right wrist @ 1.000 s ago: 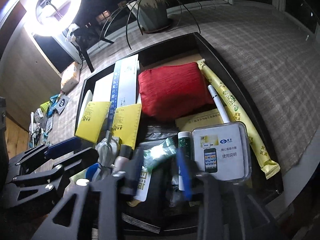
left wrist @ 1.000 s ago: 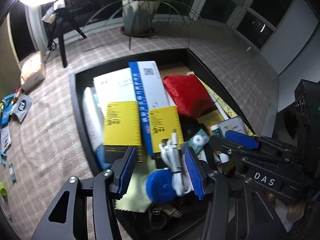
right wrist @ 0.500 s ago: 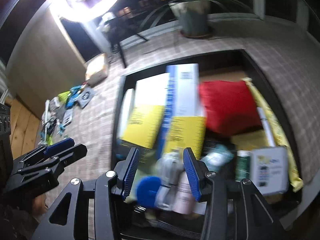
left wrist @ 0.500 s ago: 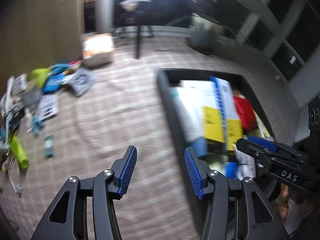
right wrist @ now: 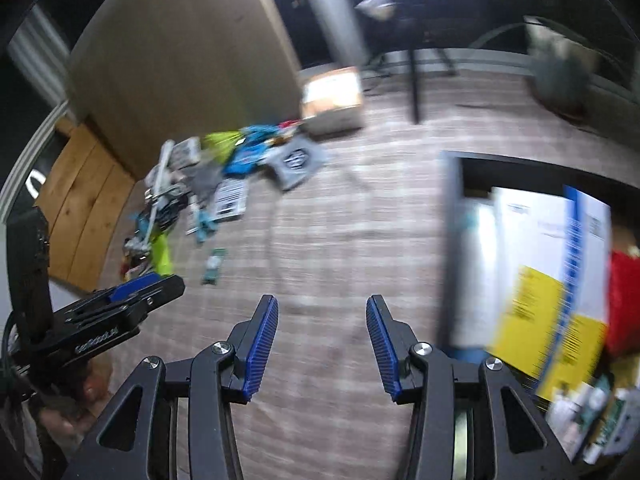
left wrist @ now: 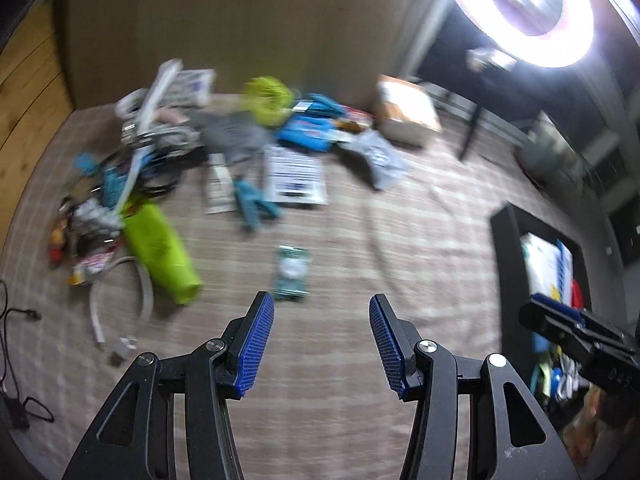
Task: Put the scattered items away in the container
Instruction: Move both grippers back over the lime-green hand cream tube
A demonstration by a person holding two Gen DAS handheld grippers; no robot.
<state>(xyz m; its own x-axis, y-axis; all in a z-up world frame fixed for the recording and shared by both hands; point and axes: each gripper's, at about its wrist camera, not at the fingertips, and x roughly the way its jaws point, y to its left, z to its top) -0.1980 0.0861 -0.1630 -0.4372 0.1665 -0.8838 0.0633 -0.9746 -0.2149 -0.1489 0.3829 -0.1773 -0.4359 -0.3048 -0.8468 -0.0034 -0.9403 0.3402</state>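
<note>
Both views are blurred by motion. My left gripper point(left wrist: 321, 344) hangs open and empty above the checked cloth. Just beyond its fingertips lies a small green packet point(left wrist: 292, 274). Farther off, a heap of scattered items spreads at the upper left, among them a lime-green pouch point(left wrist: 160, 248) and a white printed sheet point(left wrist: 296, 176). The black container point(left wrist: 505, 264), full of boxes, sits at the right. My right gripper point(right wrist: 322, 342) is open with nothing between its fingers, over the cloth left of the container point(right wrist: 450, 240). The same small green packet point(right wrist: 212, 266) lies ahead of it to the left.
A ring light point(left wrist: 524, 4) glares at the top right. A cardboard box point(left wrist: 408, 114) and a dark stand leg point(right wrist: 414, 80) are behind the heap. A wooden floor point(right wrist: 80, 200) borders the cloth on the left, and cables point(left wrist: 16, 360) trail there.
Both grippers have swung left, away from above the container and out over the open cloth toward the heap. The left gripper held a white cable a second ago and is empty now.
</note>
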